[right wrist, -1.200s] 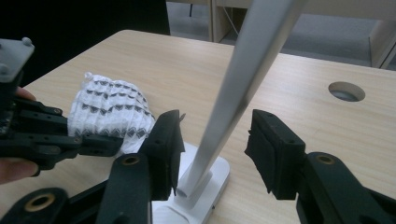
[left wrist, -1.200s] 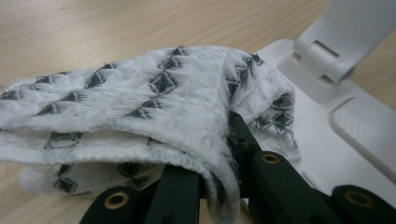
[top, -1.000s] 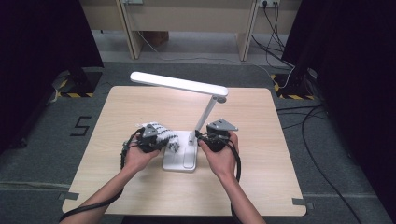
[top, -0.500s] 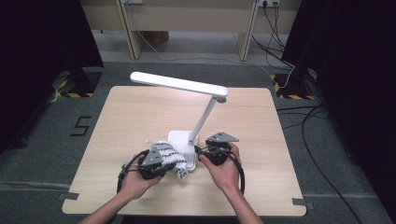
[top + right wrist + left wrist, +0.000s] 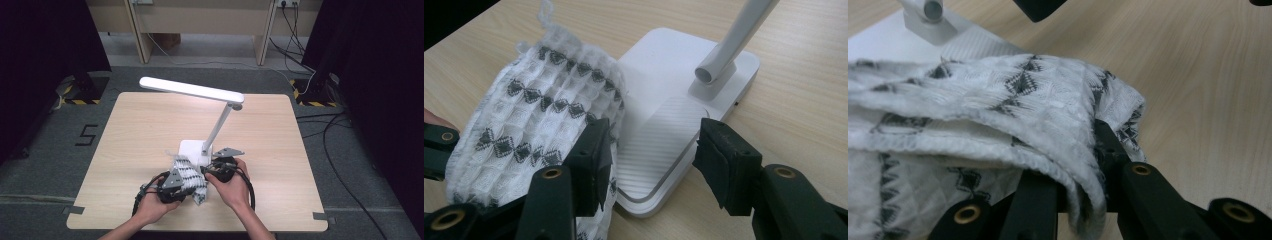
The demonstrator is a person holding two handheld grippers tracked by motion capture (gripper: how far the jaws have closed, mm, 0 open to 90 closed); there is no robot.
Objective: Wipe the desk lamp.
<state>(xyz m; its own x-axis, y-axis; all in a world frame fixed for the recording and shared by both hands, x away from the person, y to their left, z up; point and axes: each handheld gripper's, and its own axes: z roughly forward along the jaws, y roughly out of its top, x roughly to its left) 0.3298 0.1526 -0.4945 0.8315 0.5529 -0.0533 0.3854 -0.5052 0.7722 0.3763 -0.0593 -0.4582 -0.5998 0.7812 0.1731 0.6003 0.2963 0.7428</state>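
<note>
- My left gripper is pinching the folded patterned cloth, lying over the front of the lamp base
- My right gripper is standing open around the base's corner
- I am risking dragging the desk lamp if the cloth is snagging

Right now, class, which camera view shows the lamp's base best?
The right gripper view: the white lamp base lies near and sharp, its ribbed front and stem socket visible, one edge under the patterned cloth. The high view shows it small, partly hidden. The left gripper view catches just a corner behind cloth.
</note>
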